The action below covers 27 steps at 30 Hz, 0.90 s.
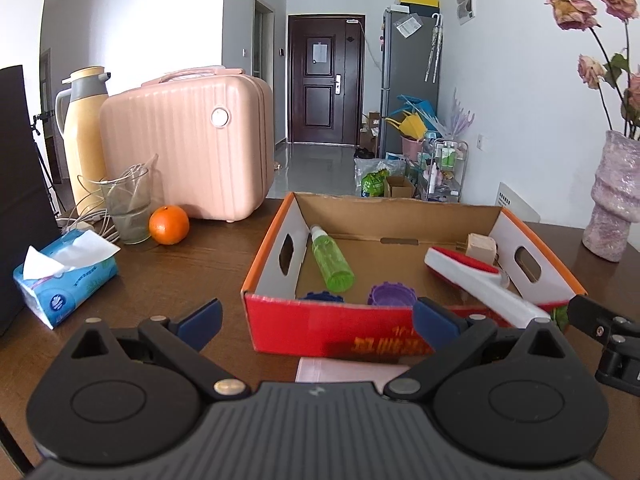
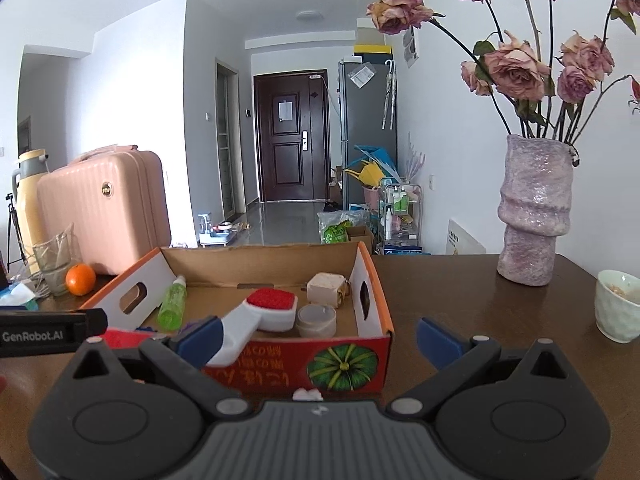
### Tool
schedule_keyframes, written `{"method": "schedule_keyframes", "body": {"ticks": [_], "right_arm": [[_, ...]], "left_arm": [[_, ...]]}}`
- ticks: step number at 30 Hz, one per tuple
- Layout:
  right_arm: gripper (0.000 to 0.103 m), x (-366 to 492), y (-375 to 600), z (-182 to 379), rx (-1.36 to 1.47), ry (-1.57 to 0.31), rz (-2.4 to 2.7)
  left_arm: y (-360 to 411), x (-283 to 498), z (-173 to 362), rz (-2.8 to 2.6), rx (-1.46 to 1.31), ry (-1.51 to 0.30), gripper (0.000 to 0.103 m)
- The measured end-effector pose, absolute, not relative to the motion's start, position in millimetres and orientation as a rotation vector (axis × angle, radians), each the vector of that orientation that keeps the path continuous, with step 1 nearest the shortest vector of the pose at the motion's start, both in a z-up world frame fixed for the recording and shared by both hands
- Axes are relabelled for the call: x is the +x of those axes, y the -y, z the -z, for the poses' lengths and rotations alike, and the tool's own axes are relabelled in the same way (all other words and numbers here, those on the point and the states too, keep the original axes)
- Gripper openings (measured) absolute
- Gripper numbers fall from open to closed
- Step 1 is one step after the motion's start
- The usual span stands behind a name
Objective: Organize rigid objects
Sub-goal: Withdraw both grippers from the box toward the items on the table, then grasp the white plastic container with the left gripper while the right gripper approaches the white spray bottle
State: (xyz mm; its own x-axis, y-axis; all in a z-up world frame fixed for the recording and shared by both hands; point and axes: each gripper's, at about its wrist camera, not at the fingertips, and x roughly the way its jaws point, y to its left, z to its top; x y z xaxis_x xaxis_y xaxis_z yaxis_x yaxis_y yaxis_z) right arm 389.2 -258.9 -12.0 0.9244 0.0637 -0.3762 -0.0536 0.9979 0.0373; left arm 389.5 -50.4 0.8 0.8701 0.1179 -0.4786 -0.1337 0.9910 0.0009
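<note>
**Both tools wait in front of the filled box**

While both tools hang just before the cardboard box point(image 1: 400, 336), nothing is held in either of them. Far at the left of the surface point(image 1: 180, 276) lie a tissue pack point(image 1: 66, 278), a glass cup point(image 1: 128, 208) with cables, an orange point(image 1: 169, 225), a yellow thermos point(image 1: 84, 136) and a pink case point(image 1: 188, 144); I judge these are not part of the sorting, since they stand well apart from the box.

The left tool point(image 1: 316, 322) has its fingers wide apart and empty, pointing at the red front wall. Inside the box, from left to right, lie a green spray bottle point(image 1: 330, 260), a blue toothed piece point(image 1: 322, 297), a purple toothed lid point(image 1: 390, 294), a white brush with red pad point(image 1: 472, 276) and a beige block point(image 1: 482, 246). The brush handle leans over the front rim, probably because it is too long to lie flat there.

The right tool point(image 2: 318, 338) is also spread open and empty. A small clear tub point(image 2: 317, 320) sits beside the brush. To the right stand a purple vase point(image 2: 534, 216) with dried roses and a white cup point(image 2: 618, 306), near enough to be knocked.
</note>
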Motion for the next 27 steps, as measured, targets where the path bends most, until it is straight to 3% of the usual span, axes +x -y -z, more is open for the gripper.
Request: {"method": "schedule_keyframes", "body": {"ticks": [27], "right_arm": [[0.103, 336.6, 263.2, 37.0, 0.011, -0.479, -0.038]], "left_arm": [[48.8, 330.4, 23.7, -0.025, -0.013, -0.593, 0.103]]}}
